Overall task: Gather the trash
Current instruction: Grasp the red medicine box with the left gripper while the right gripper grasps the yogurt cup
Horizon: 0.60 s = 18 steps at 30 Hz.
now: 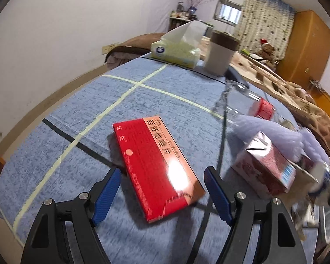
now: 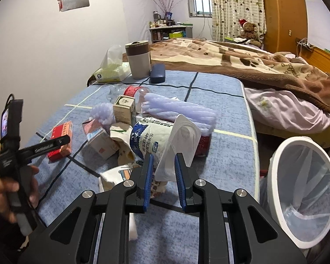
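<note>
My right gripper (image 2: pixel 164 165) is nipped narrow on a clear plastic tray (image 2: pixel 180 145), its blue pads pressing the tray's lower edge. Just behind the tray lies a blue-and-white packet (image 2: pixel 149 140), with a lilac foam roll (image 2: pixel 178 110) beyond it, all in the litter heap on the blue bedspread (image 2: pixel 220 165). The white bin (image 2: pixel 301 189) stands beside the bed, to my right. My left gripper (image 1: pixel 162 187) stands wide, nothing gripped, with the near end of a red box (image 1: pixel 154 165) lying between its fingers.
</note>
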### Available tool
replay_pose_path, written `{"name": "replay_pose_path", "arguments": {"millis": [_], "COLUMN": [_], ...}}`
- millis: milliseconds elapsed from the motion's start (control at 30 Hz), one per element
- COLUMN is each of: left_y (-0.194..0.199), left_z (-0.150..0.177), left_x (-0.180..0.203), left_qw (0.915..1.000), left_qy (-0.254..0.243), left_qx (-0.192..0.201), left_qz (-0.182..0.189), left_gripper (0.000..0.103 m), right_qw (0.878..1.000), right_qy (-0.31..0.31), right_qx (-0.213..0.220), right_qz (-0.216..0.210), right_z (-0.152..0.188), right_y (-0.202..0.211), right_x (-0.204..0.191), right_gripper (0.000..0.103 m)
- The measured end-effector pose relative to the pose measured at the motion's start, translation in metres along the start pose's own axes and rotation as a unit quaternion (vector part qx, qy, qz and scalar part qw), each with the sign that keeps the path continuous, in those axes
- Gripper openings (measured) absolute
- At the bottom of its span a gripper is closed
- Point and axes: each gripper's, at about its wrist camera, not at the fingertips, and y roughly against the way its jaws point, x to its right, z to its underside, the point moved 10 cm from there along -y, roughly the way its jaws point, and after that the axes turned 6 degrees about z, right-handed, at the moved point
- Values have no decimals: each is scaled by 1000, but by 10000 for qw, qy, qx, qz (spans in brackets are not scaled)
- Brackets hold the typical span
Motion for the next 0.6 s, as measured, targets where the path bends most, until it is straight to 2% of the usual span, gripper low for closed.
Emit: {"name": "replay_pose_path", "arguments": {"millis": [133,233,300,333,600], "left_y": [-8,-9,-5,-3,26], "left_z": [1,3,5,5,19], "left_x": [-3,-8,-11,-11,-6], "left_qw": [9996,9993,9994,9995,9989], "left_qy": [-31,-115,-146,-194,-460], "left_qx": [-88,-118,-100,-92,45], "left_qz": [-265,-328,-297,-252,67], "left_gripper": [77,77,72,66,65], "right_qw": [10000,10000,10000,9999,9997], "right_qy": [-37,-65,-81,-85,-182], "right_qx": [18,43,56,68,154], "right_qz": [9,10,3,0,46], "right_z": [0,1,2,3,7], "right_y": [0,2,3,4,15], "right_x": [3,6,8,8,16], "right_gripper": [21,21,21,21,20]}}
